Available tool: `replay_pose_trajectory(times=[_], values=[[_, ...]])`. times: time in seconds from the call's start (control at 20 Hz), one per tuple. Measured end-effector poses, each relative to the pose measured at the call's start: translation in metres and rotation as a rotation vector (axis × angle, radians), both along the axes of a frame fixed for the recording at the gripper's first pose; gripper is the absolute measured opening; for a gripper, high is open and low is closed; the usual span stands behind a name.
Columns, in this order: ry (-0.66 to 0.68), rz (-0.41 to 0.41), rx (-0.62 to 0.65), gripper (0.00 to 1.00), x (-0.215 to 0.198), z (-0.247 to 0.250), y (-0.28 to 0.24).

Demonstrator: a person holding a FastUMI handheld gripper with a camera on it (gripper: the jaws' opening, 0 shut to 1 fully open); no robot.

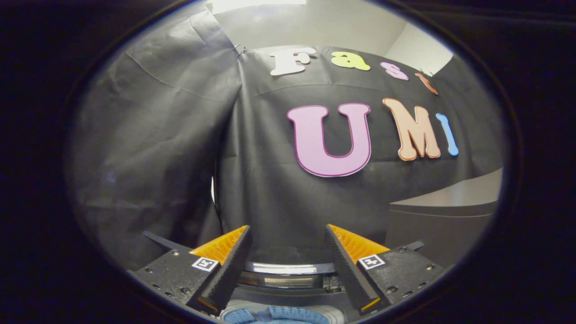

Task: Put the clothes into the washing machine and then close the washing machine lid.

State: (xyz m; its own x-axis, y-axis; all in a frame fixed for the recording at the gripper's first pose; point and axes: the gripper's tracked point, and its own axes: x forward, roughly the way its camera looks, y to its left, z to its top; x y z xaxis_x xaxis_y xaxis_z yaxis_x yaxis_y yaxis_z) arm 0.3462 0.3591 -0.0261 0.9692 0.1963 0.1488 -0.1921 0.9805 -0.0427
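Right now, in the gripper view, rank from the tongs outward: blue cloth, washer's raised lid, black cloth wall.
1. Blue cloth, below, between the open tongs.
2. Raised lid, just ahead of them.
3. Black cloth wall, beyond.

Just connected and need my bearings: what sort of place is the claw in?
Likely a draped recording booth, not a real laundry room: black cloth wall, a washer rim between the open claw's fingers, blue cloth below it, a grey ledge beyond them.
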Motion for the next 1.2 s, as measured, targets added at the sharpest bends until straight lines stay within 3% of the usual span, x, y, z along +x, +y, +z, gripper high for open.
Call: replay_pose_trajectory(times=[0.15,0.3,0.45,0.7,1.2], values=[[0.226,-0.073,0.001,0.97,-0.024,-0.071,-0.024],[0.292,-0.063,-0.009,0.98,-0.049,-0.104,-0.034],[0.306,-0.054,-0.038,0.97,-0.078,-0.110,-0.044],[0.401,-0.051,0.060,0.97,-0.121,-0.115,-0.052],[0.472,-0.006,0.085,0.97,-0.207,-0.081,-0.076]])
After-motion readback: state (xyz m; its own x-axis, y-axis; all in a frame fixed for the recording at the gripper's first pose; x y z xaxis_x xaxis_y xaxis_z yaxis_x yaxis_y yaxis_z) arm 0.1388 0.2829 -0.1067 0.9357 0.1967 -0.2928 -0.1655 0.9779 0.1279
